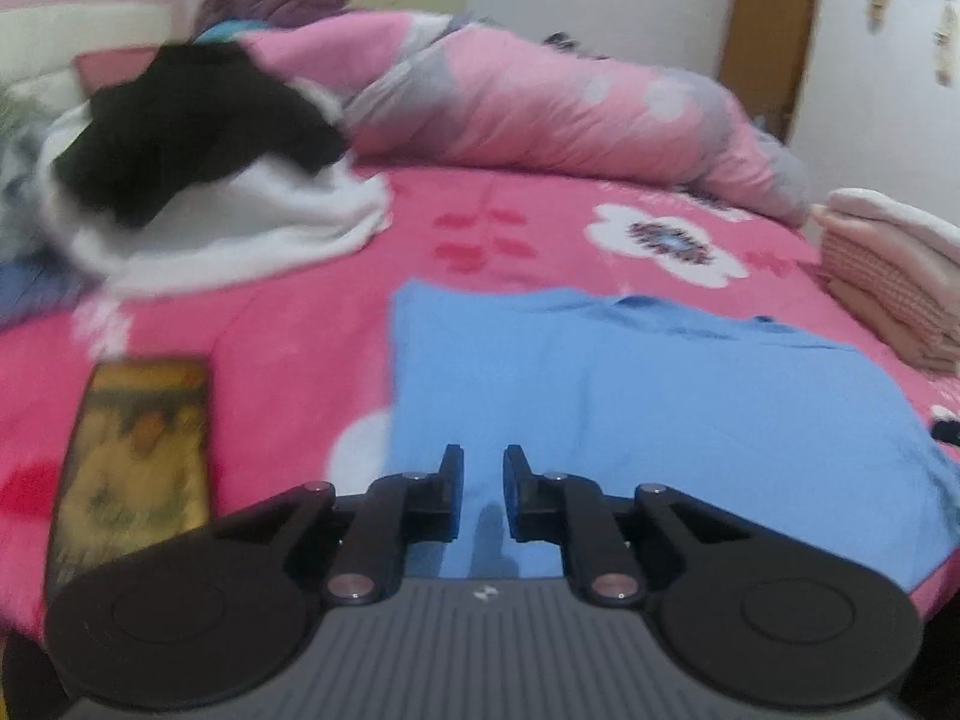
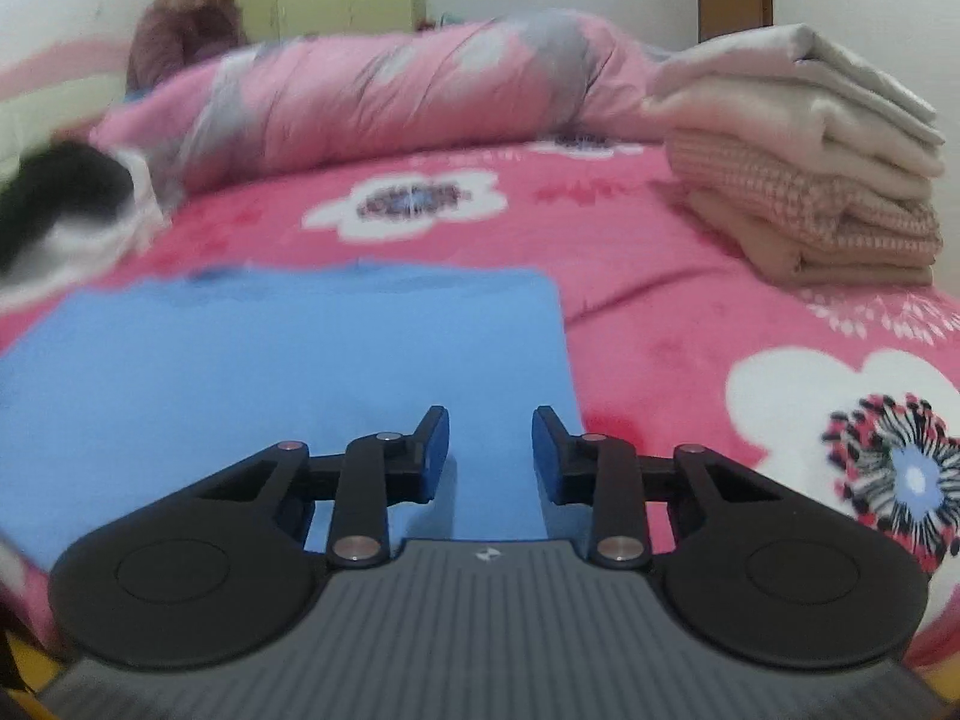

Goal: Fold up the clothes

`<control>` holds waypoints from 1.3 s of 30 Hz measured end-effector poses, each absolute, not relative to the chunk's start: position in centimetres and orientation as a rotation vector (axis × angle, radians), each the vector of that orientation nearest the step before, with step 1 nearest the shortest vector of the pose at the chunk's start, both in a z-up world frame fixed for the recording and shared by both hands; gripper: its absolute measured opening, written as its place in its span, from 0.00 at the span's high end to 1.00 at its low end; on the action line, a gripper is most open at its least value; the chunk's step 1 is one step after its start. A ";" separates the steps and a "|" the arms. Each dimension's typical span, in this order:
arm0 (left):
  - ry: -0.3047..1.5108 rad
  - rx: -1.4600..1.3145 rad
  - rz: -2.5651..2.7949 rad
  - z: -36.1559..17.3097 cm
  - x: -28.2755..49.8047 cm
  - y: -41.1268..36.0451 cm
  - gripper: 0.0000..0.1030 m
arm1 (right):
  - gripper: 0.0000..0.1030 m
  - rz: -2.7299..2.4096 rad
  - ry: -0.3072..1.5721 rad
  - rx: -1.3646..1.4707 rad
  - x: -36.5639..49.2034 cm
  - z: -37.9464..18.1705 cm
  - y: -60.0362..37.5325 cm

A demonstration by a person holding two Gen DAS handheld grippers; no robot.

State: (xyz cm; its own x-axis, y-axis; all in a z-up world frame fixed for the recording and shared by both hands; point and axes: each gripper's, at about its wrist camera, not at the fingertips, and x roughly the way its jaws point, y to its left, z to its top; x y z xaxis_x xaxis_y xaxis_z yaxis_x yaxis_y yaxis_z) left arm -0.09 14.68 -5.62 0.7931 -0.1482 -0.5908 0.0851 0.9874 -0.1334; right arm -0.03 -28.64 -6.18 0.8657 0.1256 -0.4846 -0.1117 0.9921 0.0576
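A light blue garment (image 1: 660, 396) lies flat, folded into a rectangle, on the pink flowered bedspread (image 2: 690, 312). In the left wrist view my left gripper (image 1: 483, 459) hovers over the garment's near left part. Its blue pads stand a narrow gap apart, and only the cloth below shows in that gap. In the right wrist view my right gripper (image 2: 491, 420) is over the near right corner of the blue garment (image 2: 288, 360). Its jaws are wider apart, with nothing pinched between them.
A stack of folded beige and pink cloths (image 2: 810, 180) sits at the right. A loose heap of black and white clothes (image 1: 198, 180) lies far left. A rolled pink duvet (image 1: 540, 102) runs along the back. A yellow book (image 1: 138, 450) lies left of the garment. A person (image 2: 186, 30) sits behind the bed.
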 end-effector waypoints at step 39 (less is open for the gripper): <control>0.700 -0.094 -0.001 -7.0 11.1 14.9 0.85 | 0.75 0.039 0.630 0.097 13.1 -6.1 -35.1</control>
State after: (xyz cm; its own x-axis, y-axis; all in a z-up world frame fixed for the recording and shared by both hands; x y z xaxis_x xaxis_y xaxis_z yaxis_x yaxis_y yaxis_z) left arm 11.13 14.89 -7.02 0.7653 -0.0320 -0.6429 -0.0310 0.9958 -0.0864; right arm 13.09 -35.12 -6.07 0.8073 0.0658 -0.5864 -0.0068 0.9947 0.1023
